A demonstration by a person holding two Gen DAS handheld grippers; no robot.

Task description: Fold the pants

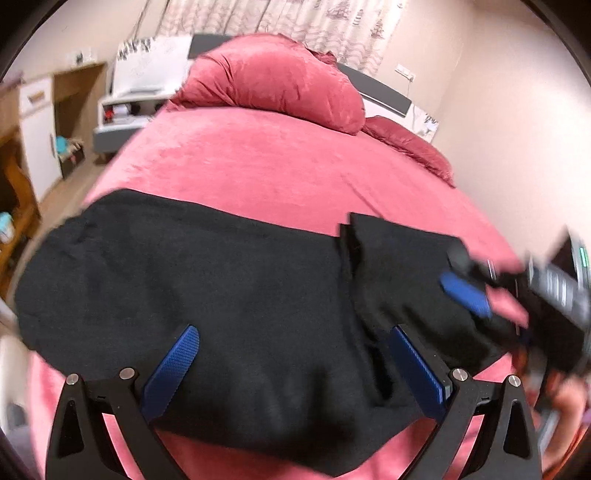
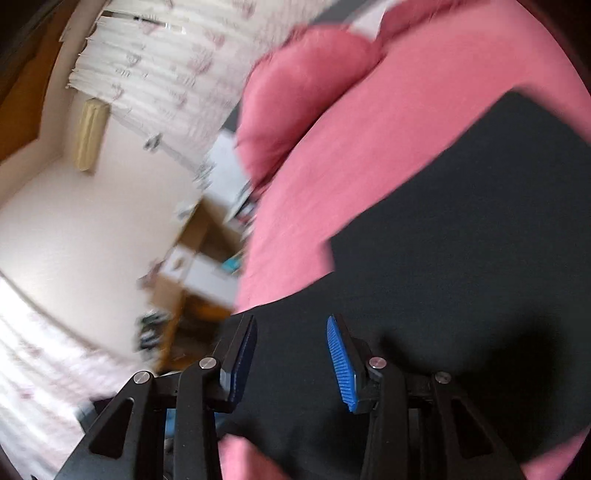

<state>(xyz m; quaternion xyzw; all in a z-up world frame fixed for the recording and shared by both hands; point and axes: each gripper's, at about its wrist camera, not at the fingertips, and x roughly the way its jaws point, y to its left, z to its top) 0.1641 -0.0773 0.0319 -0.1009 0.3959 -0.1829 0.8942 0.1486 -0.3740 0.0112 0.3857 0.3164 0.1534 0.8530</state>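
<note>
Black pants (image 1: 221,280) lie spread across the near part of a pink bed (image 1: 280,173), with a folded flap (image 1: 391,251) at the right. My left gripper (image 1: 295,332) is open, hovering just above the pants' near edge, empty. My right gripper (image 1: 465,291) shows in the left wrist view at the right, over the pants' right end. In the right wrist view, which is blurred and tilted, the right gripper (image 2: 291,325) is open over the pants (image 2: 461,258) and holds nothing.
A pink duvet heap (image 1: 273,77) and a pillow (image 1: 410,147) lie at the bed's head. A white nightstand (image 1: 129,110) and wooden furniture (image 1: 22,155) stand left of the bed. Curtains (image 1: 280,18) hang behind. The bed's left edge (image 2: 251,236) drops to the floor.
</note>
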